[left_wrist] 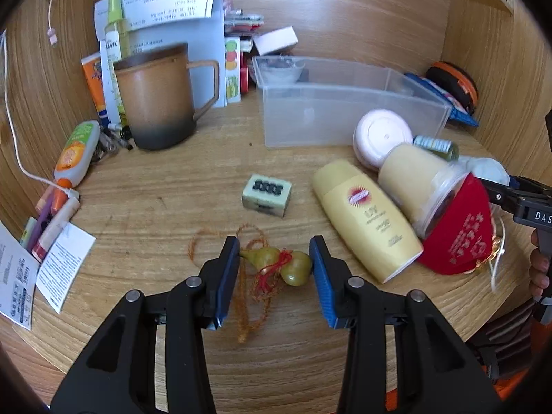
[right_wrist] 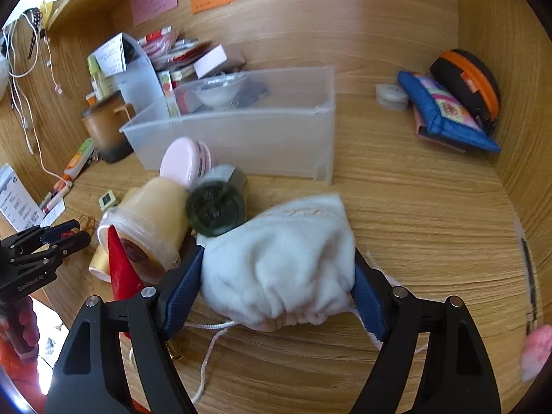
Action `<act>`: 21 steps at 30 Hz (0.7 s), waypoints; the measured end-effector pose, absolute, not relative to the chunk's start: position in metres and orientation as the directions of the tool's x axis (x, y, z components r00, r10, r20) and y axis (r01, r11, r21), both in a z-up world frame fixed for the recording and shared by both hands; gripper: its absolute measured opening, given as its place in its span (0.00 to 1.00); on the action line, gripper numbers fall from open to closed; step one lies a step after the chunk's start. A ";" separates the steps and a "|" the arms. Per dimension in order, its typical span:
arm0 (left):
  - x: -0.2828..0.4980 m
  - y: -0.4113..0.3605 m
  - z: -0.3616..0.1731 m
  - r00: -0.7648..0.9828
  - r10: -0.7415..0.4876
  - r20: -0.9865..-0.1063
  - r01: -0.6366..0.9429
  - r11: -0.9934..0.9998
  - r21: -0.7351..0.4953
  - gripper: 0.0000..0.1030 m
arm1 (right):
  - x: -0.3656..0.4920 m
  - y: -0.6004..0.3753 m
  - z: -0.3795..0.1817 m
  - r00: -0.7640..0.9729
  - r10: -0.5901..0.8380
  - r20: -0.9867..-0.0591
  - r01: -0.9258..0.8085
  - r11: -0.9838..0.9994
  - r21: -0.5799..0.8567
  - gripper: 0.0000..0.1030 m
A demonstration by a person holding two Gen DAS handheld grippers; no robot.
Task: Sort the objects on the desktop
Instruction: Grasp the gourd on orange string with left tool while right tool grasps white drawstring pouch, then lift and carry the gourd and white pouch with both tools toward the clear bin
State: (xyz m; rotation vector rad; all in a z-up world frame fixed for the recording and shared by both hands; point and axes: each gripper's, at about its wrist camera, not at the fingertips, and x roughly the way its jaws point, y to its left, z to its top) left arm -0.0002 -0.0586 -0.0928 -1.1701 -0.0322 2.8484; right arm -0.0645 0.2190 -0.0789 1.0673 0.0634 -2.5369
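Observation:
My left gripper (left_wrist: 276,262) is open around a small green gourd charm (left_wrist: 279,263) with red and orange cord, which lies on the wooden desk; its pads stand just beside the charm's two ends. My right gripper (right_wrist: 277,277) is open around a white drawstring pouch (right_wrist: 279,265) on the desk, with both pads against its sides. A clear plastic bin (left_wrist: 345,103) stands behind the left gripper and also shows in the right wrist view (right_wrist: 241,138). A yellow UV bottle (left_wrist: 365,217), a cream cup (left_wrist: 417,183), a pink round case (left_wrist: 379,136) and a red pouch (left_wrist: 462,227) lie at the right.
A brown mug (left_wrist: 155,96), papers and tubes crowd the left back corner. A small pale green stamp (left_wrist: 267,195) lies mid-desk. A dark green jar (right_wrist: 217,207) lies by the white pouch. A blue pouch (right_wrist: 448,114) and an orange-black case (right_wrist: 465,82) sit at the right wall.

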 end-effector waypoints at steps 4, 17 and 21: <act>0.001 -0.058 -0.081 -0.736 0.070 -0.673 -0.050 -0.998 -0.049 0.40 | -0.062 0.226 -0.070 -0.660 -0.324 -0.678 0.351 -0.931 0.103 0.74; 0.002 -0.060 -0.045 -0.800 0.119 -0.587 -0.076 -0.992 -0.096 0.40 | -0.049 0.233 -0.037 -0.729 -0.305 -0.612 0.339 -0.939 0.064 0.74; 0.001 -0.059 -0.033 -0.818 0.120 -0.563 -0.083 -0.992 -0.091 0.40 | -0.044 0.234 -0.026 -0.751 -0.296 -0.590 0.340 -0.940 0.039 0.74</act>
